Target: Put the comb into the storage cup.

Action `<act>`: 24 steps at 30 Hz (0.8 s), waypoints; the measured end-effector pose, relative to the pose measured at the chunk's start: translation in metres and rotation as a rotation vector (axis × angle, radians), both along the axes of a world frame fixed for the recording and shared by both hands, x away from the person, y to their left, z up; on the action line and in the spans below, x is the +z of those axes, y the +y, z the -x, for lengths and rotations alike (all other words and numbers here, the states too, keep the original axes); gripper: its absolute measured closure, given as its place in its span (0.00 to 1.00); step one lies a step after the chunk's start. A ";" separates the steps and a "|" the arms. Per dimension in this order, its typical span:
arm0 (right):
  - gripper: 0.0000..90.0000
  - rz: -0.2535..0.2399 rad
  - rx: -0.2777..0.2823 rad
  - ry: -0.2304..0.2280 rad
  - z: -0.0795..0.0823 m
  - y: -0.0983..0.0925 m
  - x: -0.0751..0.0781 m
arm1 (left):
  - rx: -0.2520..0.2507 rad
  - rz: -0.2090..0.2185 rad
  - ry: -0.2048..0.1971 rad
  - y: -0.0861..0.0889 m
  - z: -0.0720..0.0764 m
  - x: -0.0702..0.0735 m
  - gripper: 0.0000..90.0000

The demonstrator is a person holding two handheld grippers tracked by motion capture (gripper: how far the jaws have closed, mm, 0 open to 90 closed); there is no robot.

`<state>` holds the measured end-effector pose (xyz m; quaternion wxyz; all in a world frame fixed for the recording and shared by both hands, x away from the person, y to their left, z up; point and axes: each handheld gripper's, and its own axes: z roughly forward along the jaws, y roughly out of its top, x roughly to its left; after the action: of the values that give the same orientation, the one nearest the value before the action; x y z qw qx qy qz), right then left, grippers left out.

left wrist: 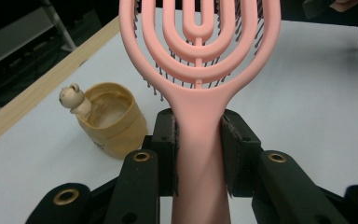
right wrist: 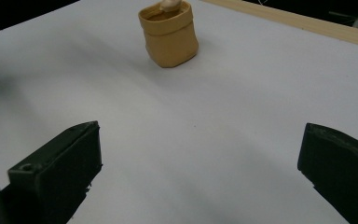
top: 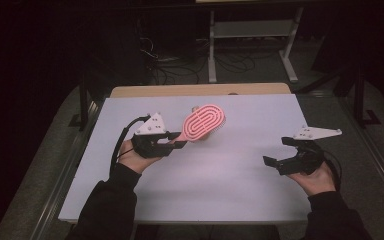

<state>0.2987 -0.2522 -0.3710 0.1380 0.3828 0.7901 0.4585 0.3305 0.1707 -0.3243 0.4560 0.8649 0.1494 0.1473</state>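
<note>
Both pads of the left gripper (left wrist: 200, 154) clamp the pink hairbrush (left wrist: 200, 84) by its handle, head raised beyond them; a tan cup (left wrist: 112, 121) sits just past it. Right gripper (right wrist: 200, 177) stands wide apart, holding nothing.

Left gripper (top: 176, 140) held level in the left hand (top: 136, 156), jaws clamped tight. Right gripper (top: 278, 151) held in the right hand (top: 320, 178), jaws spread wide, nothing between them.
</note>
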 end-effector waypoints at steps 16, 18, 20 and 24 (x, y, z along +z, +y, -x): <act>0.00 0.026 0.078 -0.002 -0.014 0.025 0.032 | 0.009 0.017 -0.016 0.001 0.001 0.001 0.78; 0.00 0.029 0.085 -0.006 -0.016 0.028 0.037 | 0.010 0.021 -0.019 0.001 0.001 0.001 0.78; 0.00 0.029 0.094 -0.008 -0.018 0.032 0.042 | 0.013 0.031 -0.023 0.001 0.001 0.002 0.78; 0.00 0.023 0.113 -0.010 -0.021 0.038 0.050 | 0.016 0.042 -0.030 0.001 0.001 0.003 0.78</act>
<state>0.3201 -0.2141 -0.3207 0.1203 0.3338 0.8150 0.4582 0.3291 0.1715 -0.3215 0.4751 0.8516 0.1527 0.1606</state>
